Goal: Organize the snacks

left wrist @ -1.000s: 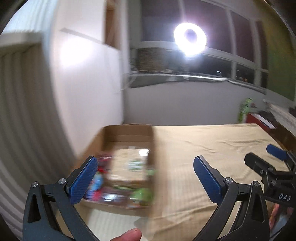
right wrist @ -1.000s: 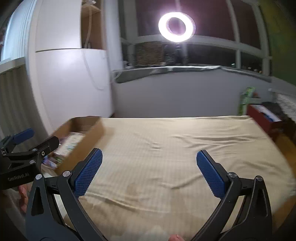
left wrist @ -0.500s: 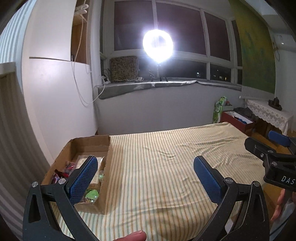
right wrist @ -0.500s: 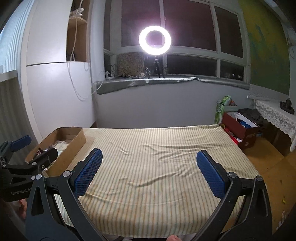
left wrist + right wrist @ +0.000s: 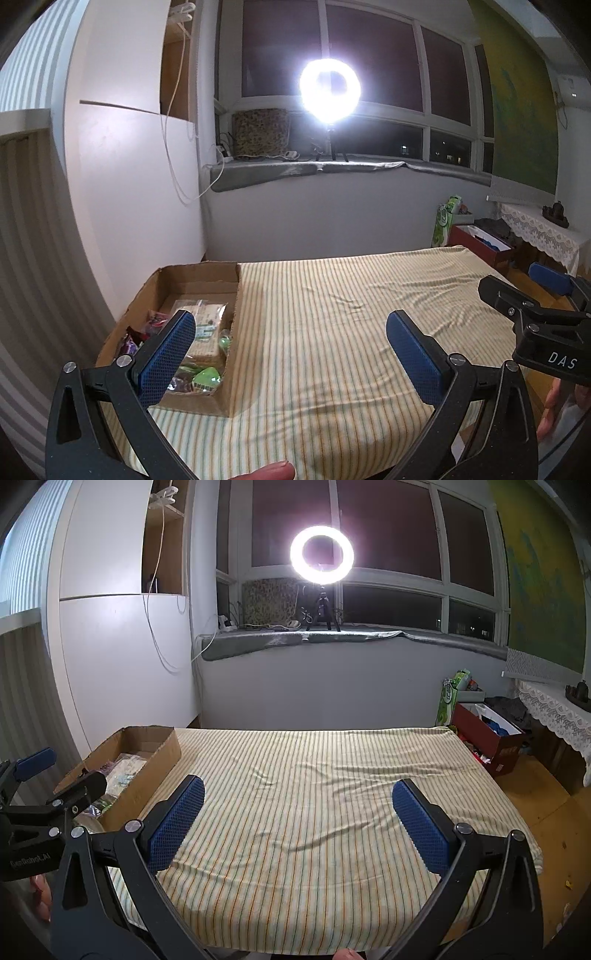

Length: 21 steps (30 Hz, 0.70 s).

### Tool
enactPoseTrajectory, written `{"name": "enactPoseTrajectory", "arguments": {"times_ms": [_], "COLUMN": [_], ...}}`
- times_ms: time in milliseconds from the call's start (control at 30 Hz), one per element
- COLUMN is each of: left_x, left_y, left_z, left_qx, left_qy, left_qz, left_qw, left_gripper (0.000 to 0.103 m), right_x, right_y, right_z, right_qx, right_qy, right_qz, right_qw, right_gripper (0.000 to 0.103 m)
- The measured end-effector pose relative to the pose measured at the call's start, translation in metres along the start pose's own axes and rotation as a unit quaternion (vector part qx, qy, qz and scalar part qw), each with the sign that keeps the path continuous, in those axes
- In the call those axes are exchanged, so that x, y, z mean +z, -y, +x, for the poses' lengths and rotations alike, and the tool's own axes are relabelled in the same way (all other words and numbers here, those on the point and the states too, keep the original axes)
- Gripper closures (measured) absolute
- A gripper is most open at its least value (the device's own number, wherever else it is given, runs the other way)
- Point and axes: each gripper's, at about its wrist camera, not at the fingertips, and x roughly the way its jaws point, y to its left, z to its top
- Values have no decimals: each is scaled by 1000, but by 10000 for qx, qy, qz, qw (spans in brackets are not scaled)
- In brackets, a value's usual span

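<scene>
Both claws, left gripper (image 5: 291, 343) and right gripper (image 5: 298, 810), are spread and empty. I judge the snack packets (image 5: 201, 326), at ten o'clock inside the cardboard box (image 5: 232, 332), light, crinkly, slippery; better to pinch a sealed edge.

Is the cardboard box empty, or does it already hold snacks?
It holds snacks. The open-topped cardboard box has several wrapped packets lying inside, seen from the left wrist view; the exact count is unclear.
</scene>
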Motion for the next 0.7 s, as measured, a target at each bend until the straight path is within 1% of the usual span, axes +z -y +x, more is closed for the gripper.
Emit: {"name": "enactPoseTrajectory", "arguments": {"times_ms": [700], "left_x": [0], "left_y": [-9], "left_z": [2], "left_qx": [25], "left_qy": [-10], "left_qz": [-74], "left_qw": [10000], "left_gripper": [1], "right_x": [1], "right_y": [-6], "right_z": [0], "right_qx": [10], "right_qy": [-4], "right_qz": [-63], "right_qw": [10000], "right_gripper": [0]}}
